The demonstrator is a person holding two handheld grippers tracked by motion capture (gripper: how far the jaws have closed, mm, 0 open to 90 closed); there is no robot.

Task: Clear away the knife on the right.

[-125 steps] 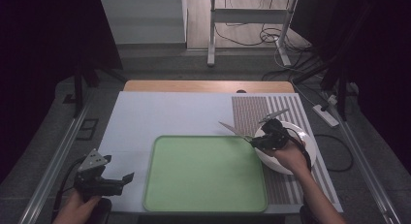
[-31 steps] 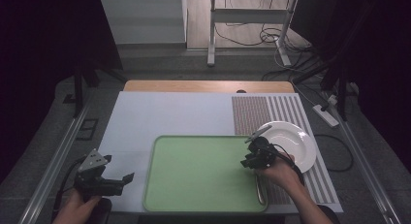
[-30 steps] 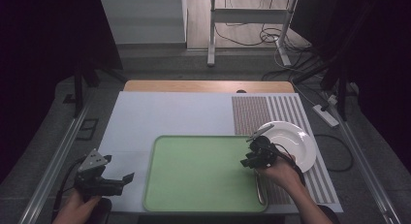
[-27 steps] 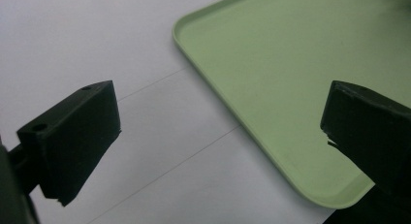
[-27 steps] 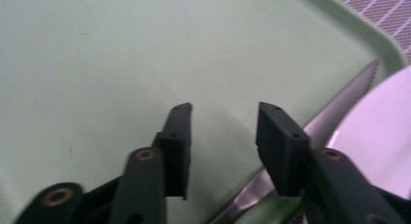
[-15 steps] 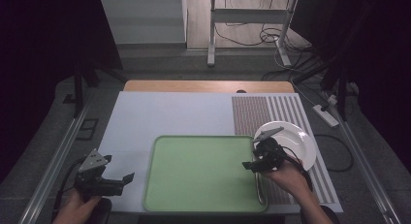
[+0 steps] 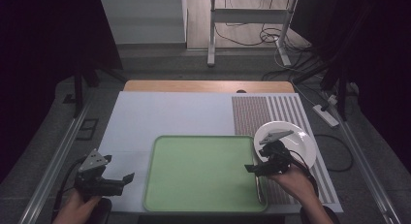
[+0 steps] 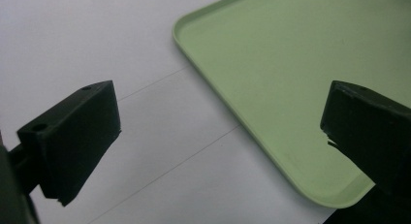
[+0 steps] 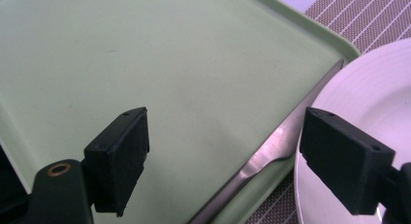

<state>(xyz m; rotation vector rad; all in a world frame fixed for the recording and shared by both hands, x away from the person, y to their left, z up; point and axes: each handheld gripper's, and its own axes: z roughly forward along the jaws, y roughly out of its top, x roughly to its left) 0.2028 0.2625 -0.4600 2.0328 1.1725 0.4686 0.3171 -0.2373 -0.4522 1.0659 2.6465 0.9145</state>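
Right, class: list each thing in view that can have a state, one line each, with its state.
Tray: flat on the table, nothing on its middle.
Knife: lying along the tray's right edge, released.
Plate: empty, beside the tray.
Left tool: open, holding nothing.
Right tool: open, jaws just widened, above the knife.

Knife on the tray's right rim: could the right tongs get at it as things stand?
Probably yes. The right tongs stand open just above the knife, which lies bare along the green tray beside the white plate.
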